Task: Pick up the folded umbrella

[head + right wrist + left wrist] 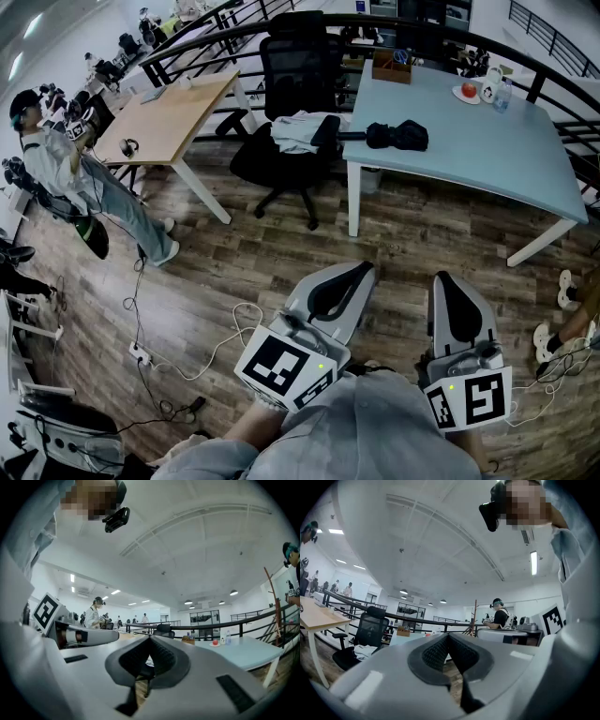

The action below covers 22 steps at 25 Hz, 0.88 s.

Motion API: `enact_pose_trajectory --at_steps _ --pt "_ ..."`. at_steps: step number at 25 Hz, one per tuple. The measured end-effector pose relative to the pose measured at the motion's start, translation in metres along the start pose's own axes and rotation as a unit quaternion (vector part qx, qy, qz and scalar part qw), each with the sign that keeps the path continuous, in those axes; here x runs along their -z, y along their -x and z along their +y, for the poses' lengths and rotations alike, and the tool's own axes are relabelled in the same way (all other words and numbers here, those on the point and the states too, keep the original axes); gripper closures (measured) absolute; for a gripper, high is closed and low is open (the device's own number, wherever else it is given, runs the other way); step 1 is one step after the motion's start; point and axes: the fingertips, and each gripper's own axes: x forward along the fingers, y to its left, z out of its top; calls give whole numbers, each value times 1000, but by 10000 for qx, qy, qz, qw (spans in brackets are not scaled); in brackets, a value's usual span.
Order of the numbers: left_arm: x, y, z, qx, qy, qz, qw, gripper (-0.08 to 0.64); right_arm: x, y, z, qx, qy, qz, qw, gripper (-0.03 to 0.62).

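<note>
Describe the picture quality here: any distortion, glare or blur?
Head view: heavy fisheye bends the railing; even light; the folded umbrella on the table is sharp. Left gripper view: dark round border, ceiling strip light blown out, left tool looks soft. Right gripper view: same border, right tool soft, background crisp.

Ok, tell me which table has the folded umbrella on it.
The pale blue table, not the wooden table; the black umbrella lies near its left edge.

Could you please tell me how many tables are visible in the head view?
2: a wooden table at the left and a blue table at the right. Others may be hidden far back.
</note>
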Motion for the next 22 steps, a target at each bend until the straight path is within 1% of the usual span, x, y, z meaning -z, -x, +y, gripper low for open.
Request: enact_pose_trajectory --at_steps 12,17,22 --pt "0 1 8 106 60 -40 9999 555 1 -5 5 109 53 73 9999 592" --pt "0 9 18 122 64 -44 9999 555 4 -11 14 127 -72 65 9999 592" --pt "1 19 32 146 59 -28 9999 555 5 -18 24 230 -40 117 9997 592"
